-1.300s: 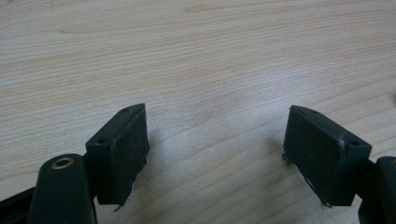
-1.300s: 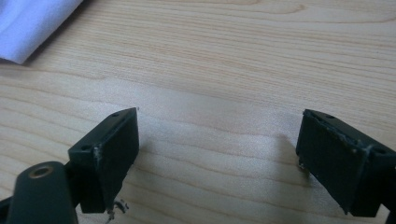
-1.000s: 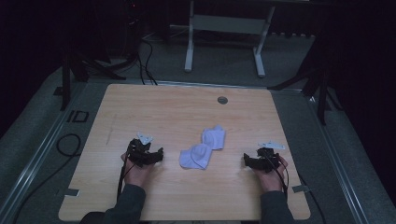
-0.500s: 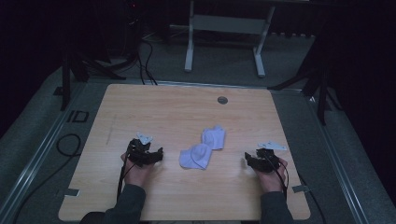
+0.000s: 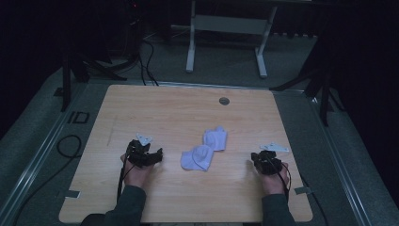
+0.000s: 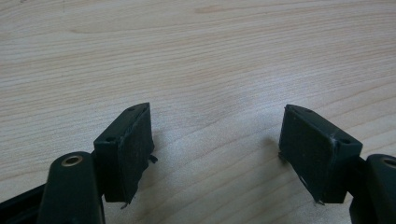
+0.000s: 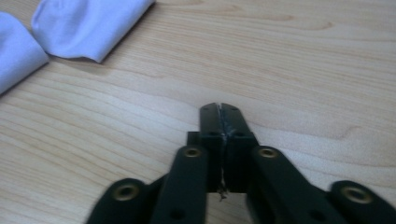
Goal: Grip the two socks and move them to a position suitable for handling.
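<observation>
Two hand-held grippers rest low on the wooden bench (image 5: 155,108), one on each side of two small white socks.

On the left, the left hand-held gripper (image 5: 149,157) has its jaws wide apart. Nothing is between them, just bare wood, as the left gripper view shows.

In the middle lie the socks. The near sock (image 5: 196,158) is a soft, rounded lump, and the far sock (image 5: 215,139) sits just behind it, touching it at one corner. They lie between the two hands, a bit closer to the left one. In the right gripper view both socks sit off to the upper left, apart from the jaws.

On the right, the right hand-held gripper (image 5: 256,159) has just been closing. Its jaws are now pressed together with nothing in them.

The socks look very light, soft and floppy. They will bend and droop when lifted, and they will not break. They are not slippery, so a pinch should hold. I think a good place to grab is an edge or a thick fold, pinching the cloth down low near the wood.
</observation>
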Tool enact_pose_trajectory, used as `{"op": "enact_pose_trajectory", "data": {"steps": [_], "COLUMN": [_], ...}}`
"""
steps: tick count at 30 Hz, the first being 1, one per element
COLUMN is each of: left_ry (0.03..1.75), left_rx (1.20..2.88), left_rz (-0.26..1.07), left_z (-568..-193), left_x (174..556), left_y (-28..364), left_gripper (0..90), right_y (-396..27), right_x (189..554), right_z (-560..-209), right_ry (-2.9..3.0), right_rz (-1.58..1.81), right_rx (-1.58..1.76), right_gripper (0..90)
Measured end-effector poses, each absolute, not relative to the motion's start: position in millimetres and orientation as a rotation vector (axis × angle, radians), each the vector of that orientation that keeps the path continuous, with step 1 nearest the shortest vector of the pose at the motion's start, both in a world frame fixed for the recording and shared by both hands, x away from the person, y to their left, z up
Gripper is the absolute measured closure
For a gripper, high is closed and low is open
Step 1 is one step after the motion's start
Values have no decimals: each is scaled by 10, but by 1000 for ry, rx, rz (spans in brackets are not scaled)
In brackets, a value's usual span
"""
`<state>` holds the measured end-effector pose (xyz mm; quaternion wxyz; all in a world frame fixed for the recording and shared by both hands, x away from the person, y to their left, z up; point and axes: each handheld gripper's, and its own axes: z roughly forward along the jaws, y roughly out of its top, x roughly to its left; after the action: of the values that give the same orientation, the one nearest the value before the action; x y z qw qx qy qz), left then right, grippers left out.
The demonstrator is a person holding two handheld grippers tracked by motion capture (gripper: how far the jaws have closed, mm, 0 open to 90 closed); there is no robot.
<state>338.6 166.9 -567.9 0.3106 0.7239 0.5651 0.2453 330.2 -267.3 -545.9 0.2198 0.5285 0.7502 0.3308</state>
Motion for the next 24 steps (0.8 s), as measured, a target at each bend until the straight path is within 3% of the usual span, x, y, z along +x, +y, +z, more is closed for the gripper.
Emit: {"op": "enact_pose_trajectory", "data": {"steps": [14, 24], "left_ry": [1501, 1510], "left_rx": [1904, 1900], "left_rz": [653, 659], "left_z": [-5679, -5676], "left_x": [3368, 3353], "left_y": [1659, 1656], "left_gripper": [268, 283], "right_y": [-2472, -2087], "right_x": [3234, 3173], "right_z": [-5381, -5414], "right_ry": [2153, 2279], "right_rz": [954, 937], "right_rx": [1372, 1240], "right_gripper": [900, 900]}}
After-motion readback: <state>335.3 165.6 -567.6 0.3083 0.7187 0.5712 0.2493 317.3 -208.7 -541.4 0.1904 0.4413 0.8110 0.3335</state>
